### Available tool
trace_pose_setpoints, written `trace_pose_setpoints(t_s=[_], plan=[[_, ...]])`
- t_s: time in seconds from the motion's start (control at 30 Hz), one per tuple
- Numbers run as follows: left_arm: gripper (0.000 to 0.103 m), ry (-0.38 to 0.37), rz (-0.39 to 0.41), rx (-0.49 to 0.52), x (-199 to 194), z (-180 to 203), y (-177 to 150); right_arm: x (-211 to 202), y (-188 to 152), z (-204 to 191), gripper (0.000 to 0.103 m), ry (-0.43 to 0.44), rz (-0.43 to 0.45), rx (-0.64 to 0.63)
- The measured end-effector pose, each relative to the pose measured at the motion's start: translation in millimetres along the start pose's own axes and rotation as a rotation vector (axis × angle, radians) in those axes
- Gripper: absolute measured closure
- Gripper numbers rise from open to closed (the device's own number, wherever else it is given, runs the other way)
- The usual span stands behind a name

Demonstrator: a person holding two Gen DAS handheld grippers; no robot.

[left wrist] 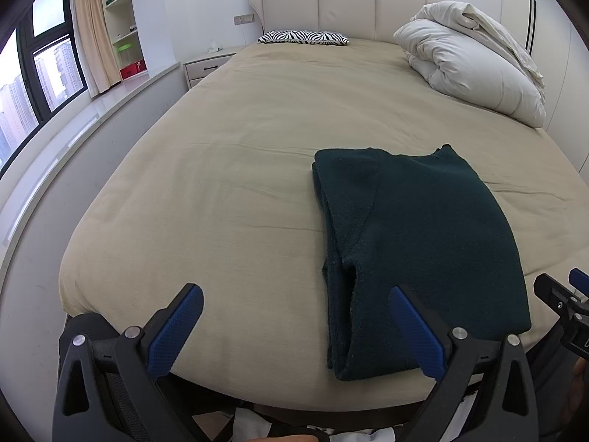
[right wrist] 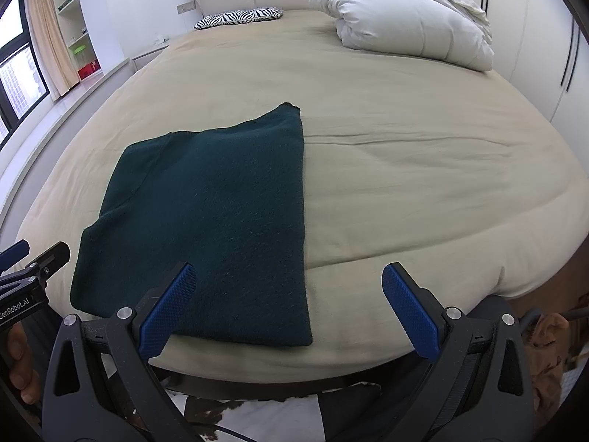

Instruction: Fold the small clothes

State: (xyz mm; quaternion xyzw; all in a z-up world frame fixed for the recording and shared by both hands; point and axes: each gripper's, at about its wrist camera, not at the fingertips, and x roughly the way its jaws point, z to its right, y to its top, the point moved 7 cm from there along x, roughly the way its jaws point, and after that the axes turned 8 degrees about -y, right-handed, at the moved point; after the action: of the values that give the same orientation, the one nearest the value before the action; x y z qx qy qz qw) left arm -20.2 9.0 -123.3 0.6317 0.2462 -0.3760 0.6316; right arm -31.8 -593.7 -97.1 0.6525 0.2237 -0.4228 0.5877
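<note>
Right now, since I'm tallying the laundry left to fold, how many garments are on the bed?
1: a dark green garment, already folded, lies near the foot edge of the bed. More could hide under the white duvet near the headboard.

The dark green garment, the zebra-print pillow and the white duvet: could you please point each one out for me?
dark green garment (right wrist: 221, 202): right wrist view, middle of its top layer.
zebra-print pillow (left wrist: 303, 37): left wrist view, centre.
white duvet (right wrist: 401, 24): right wrist view, front bulge.
</note>
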Motion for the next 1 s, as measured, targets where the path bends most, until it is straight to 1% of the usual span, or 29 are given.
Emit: trace_pose_setpoints(t_s=[1.0], plan=[[0.000, 0.004, -0.003, 0.004, -1.0, -1.9, -0.1, 3.8, -3.8, -3.7, 0.000, 0.004, -0.013, 0.001]])
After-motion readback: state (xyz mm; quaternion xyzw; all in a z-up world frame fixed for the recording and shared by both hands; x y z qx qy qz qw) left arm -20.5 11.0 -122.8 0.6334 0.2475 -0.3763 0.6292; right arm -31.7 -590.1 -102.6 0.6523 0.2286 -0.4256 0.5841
